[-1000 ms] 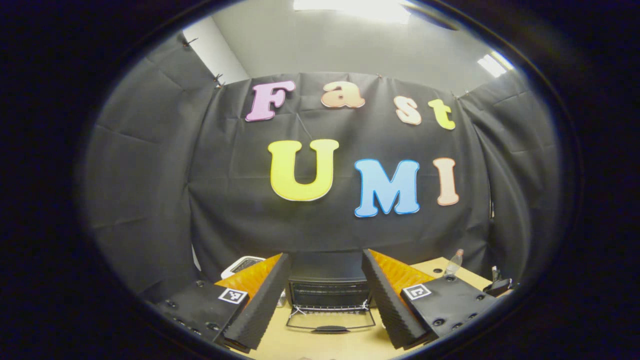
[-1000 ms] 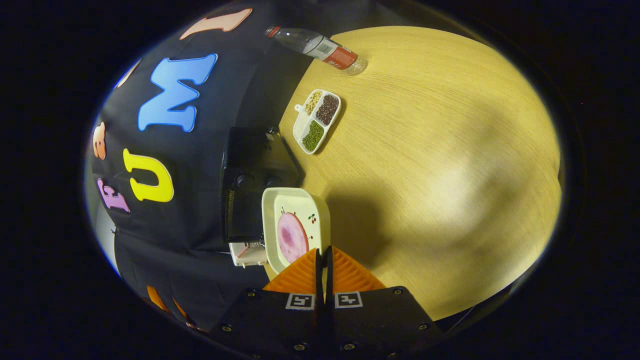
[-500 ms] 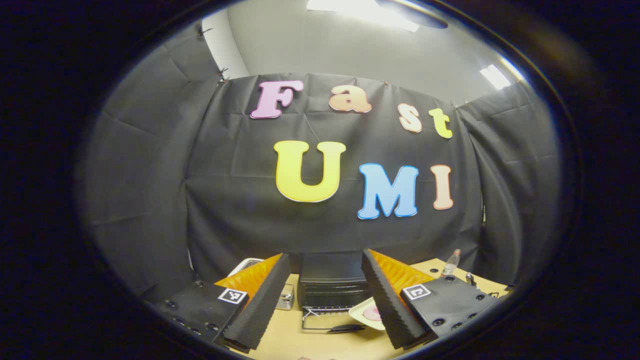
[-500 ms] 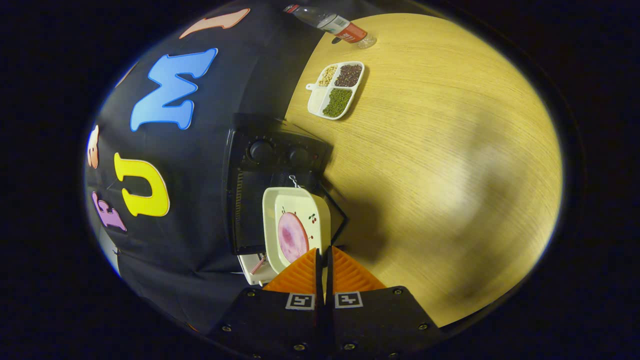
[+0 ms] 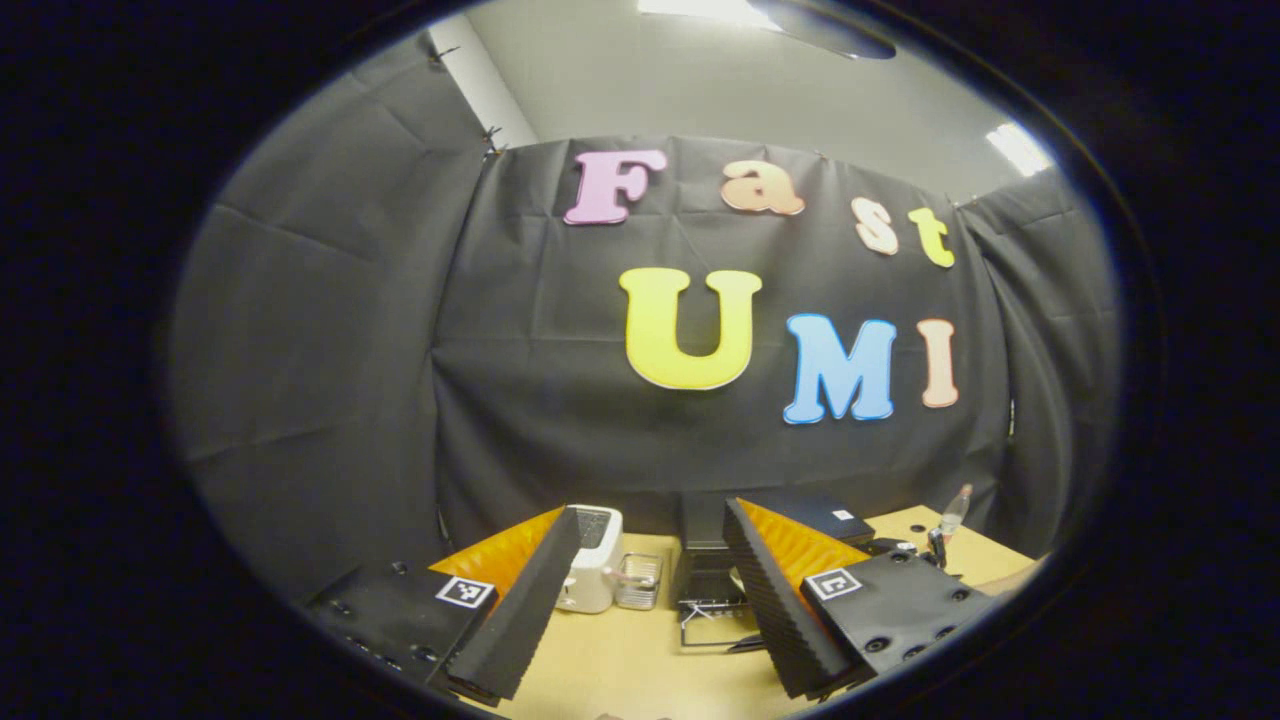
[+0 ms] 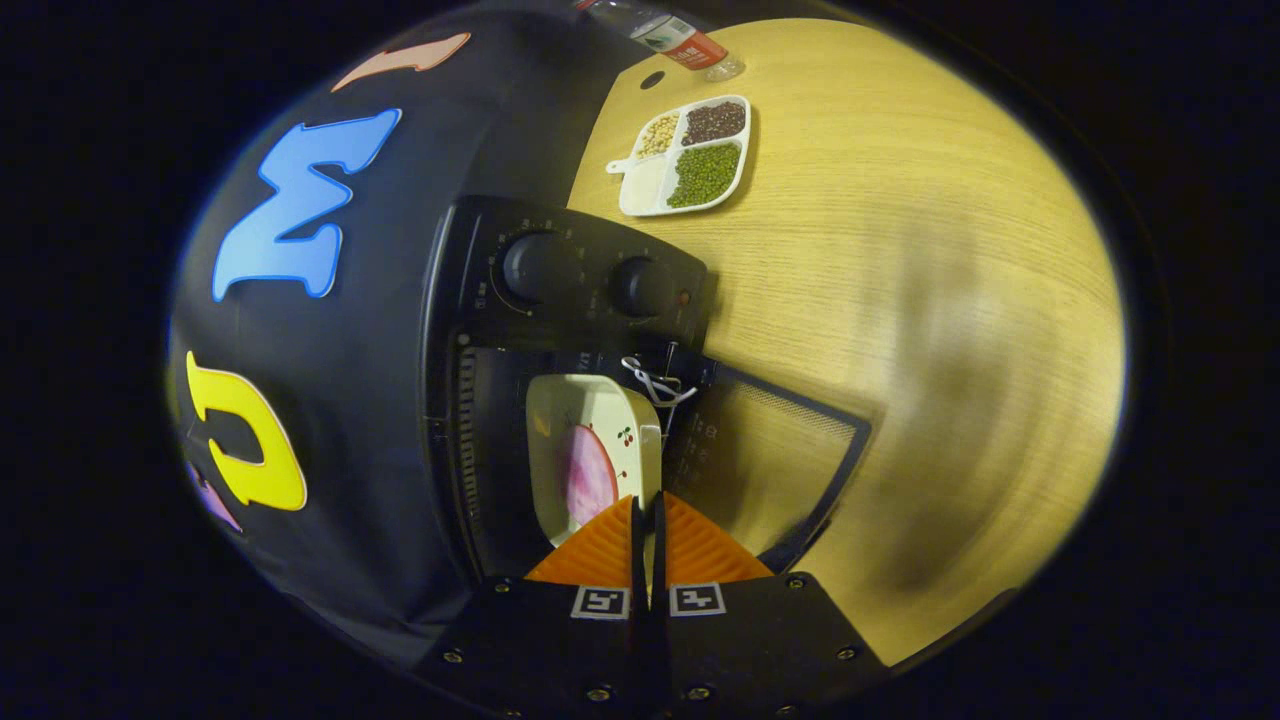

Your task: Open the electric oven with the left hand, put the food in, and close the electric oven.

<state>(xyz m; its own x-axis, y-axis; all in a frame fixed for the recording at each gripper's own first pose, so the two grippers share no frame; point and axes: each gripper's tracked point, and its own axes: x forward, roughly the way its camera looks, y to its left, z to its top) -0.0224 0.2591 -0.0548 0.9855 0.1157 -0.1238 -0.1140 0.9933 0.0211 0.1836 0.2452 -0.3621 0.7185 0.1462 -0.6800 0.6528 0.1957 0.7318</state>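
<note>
Left gripper [image 5: 650,590]: jaws wide apart, holding nothing. Right gripper [image 6: 647,520]: jaws closed together, rolled sideways.

Table [image 6: 900,250]: light wood grain, seen in both views.
Divided dish [image 6: 686,156]: white, set on the table beyond the knobs; pale beans, dark beans and green beans are held in separate compartments, and one compartment looks bare.
Bottle [image 6: 668,33]: clear, with a red label, placed near the table's far edge, close to the divided dish.
Toaster [image 5: 594,558]: white, stood on the table by the black wall.
Small wire rack [image 5: 637,581]: placed just beside the toaster.
Ceiling lights [image 5: 1018,148]: bright panels overhead.
</note>
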